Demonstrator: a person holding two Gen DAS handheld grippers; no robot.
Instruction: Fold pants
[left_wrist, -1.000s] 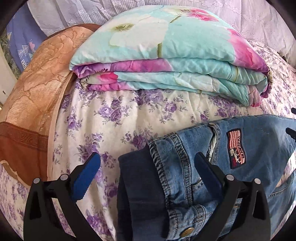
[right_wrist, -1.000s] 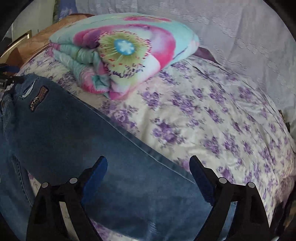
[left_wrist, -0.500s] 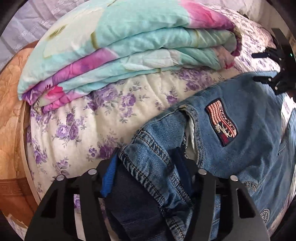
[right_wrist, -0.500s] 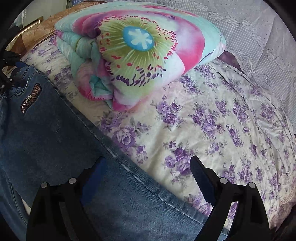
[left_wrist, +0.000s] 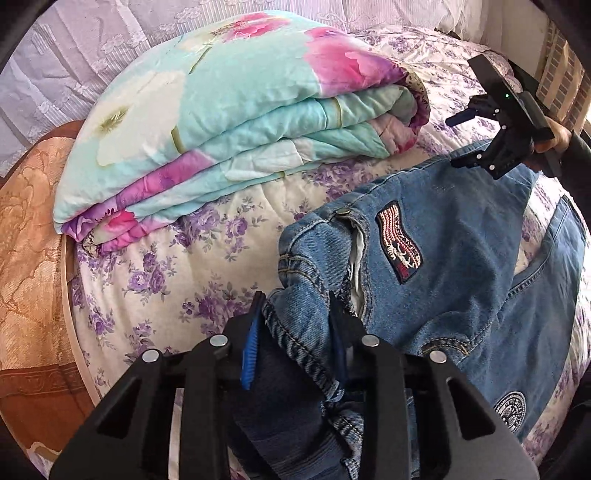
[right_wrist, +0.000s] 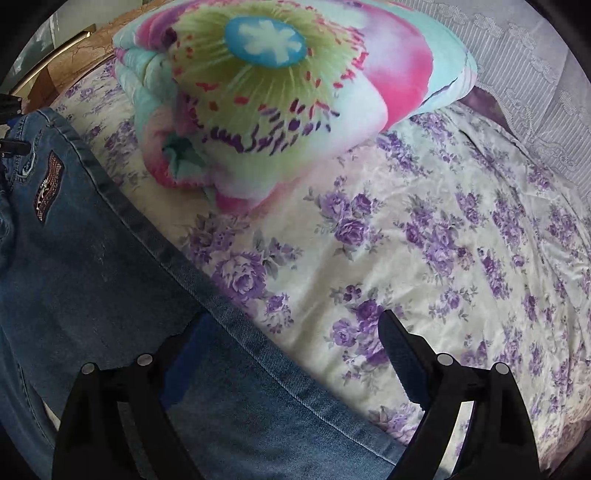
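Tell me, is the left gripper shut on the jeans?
Shut: left gripper pinches the jeans waistband, denim bunched between its fingers.

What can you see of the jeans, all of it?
The jeans are blue denim with a flag patch, a round printed emblem near one edge, a metal button and orange stitching. They lie bunched on the floral bedsheet, beside the folded quilt. The left gripper is shut on the waistband; the right gripper is open, straddling a leg's seamed edge.
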